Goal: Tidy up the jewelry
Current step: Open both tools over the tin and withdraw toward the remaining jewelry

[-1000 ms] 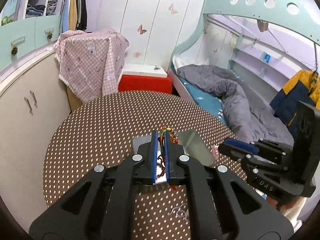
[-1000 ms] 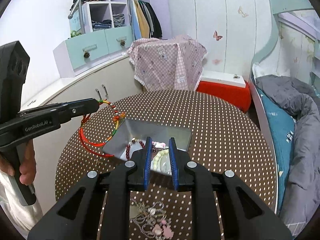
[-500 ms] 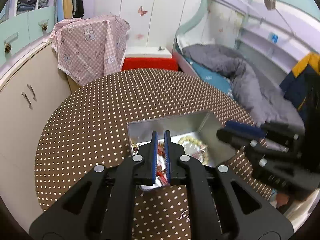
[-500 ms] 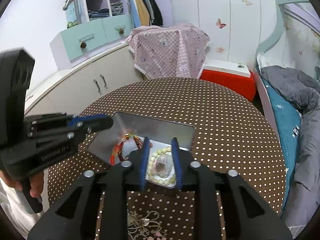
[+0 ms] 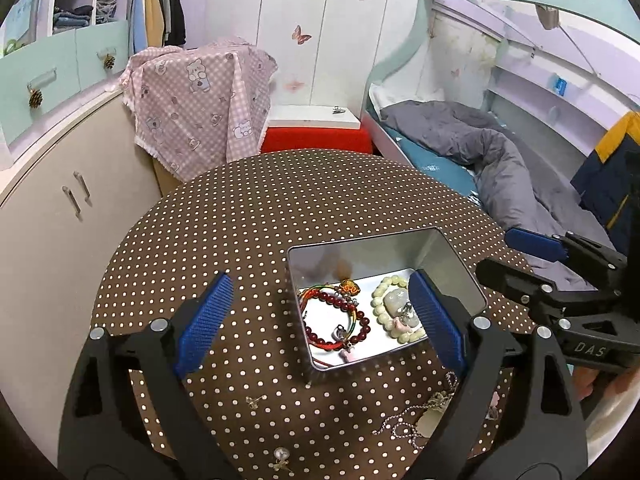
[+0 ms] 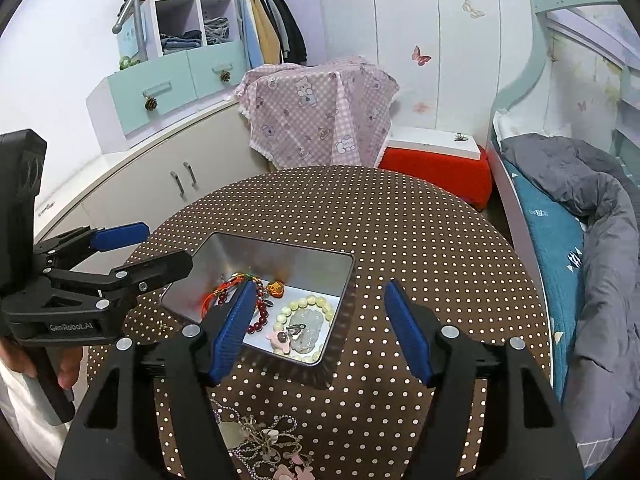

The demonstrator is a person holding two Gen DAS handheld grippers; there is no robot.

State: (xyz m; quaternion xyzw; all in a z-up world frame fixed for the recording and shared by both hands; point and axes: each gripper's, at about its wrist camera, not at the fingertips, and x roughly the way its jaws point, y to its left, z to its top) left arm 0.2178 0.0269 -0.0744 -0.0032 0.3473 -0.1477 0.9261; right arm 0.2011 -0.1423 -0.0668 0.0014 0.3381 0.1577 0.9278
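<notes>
Both the left gripper (image 5: 320, 316) and right gripper (image 6: 320, 330) have just opened, holding nothing, so reaching low could bump the shiny metal tin (image 5: 460, 272) and spill the dark red bead bracelet (image 5: 340, 320).

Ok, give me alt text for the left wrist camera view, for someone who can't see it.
An open metal tin on a brown polka-dot table holds a red bead bracelet and a pale bead bracelet, seen between the open, empty jaws of the left gripper. A chain necklace and small earrings lie loose on the table nearer the camera; the right gripper hovers at right.
</notes>
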